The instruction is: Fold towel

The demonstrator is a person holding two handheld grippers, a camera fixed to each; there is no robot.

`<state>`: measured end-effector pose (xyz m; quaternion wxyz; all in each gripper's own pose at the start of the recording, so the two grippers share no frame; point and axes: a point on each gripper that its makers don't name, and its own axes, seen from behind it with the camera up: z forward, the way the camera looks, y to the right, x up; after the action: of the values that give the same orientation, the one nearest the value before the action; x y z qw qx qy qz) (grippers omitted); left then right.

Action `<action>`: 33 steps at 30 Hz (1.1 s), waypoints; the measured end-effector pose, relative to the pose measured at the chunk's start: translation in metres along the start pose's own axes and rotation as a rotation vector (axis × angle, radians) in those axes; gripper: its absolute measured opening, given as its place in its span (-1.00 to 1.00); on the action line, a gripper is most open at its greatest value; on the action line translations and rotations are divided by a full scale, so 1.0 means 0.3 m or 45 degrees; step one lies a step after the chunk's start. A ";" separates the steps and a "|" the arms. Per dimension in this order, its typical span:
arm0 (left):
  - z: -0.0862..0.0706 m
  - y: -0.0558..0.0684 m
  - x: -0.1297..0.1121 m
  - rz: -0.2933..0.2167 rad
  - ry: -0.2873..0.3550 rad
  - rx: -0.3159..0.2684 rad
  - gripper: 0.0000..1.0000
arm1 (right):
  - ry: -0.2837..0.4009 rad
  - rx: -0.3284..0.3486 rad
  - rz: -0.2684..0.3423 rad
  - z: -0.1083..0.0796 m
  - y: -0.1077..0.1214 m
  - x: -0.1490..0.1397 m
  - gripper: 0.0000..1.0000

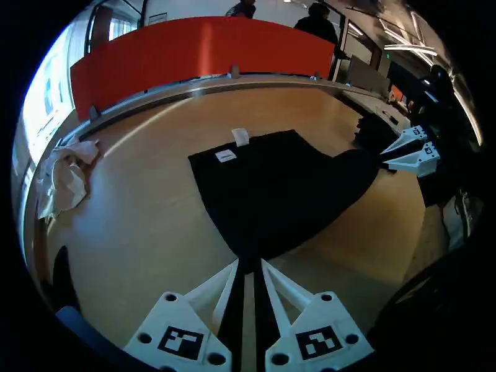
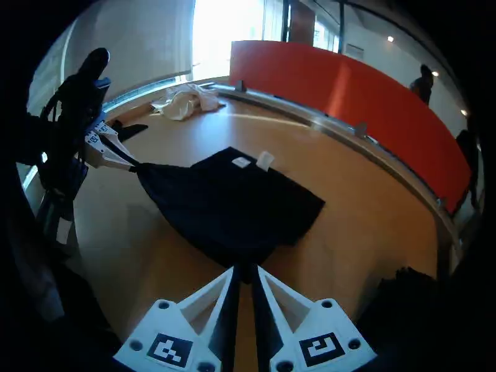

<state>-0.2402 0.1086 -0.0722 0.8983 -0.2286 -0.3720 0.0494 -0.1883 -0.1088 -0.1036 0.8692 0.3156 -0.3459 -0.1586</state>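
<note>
Two grippers, one black towel (image 1: 273, 186) between them, on a wooden table (image 1: 136, 204).

- Left gripper (image 1: 249, 263): fingers drawn narrow, a towel corner pinched between the tips. In the right gripper view it sits far left, cloth running straight from its tips.
- Right gripper (image 2: 246, 270): fingers likewise narrow, clamped on another corner. In the left gripper view it shows at far right, tips at the towel's edge.
- Towel: near edge pulled taut from one gripper to the other and raised off the wood, with a shadow under it in the right gripper view. Far part lies flat on the table, mid-surface.
- Two small white tags (image 1: 225, 155) on the towel's far side, one lying flat, the other standing up at the edge.
- Crumpled white cloth (image 1: 65, 173) near the table's far rim, well apart from the towel.
- Orange partition (image 1: 198, 53) along the back of the table; people (image 1: 316, 22) behind it.
</note>
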 end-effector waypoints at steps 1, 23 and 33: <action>-0.012 0.004 0.007 -0.005 0.003 -0.002 -0.81 | 0.003 -0.001 0.000 -0.010 0.000 0.009 -0.74; -0.210 0.055 0.104 -0.055 0.025 -0.041 -0.81 | 0.020 0.014 -0.006 -0.189 -0.040 0.115 -0.75; -0.243 0.068 0.108 -0.043 0.013 -0.054 -0.81 | 0.006 0.036 -0.012 -0.225 -0.061 0.121 -0.75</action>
<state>-0.1650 0.1078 -0.1055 0.8959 -0.2415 -0.3721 0.0250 -0.1163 -0.1107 -0.1354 0.8649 0.3297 -0.3445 -0.1569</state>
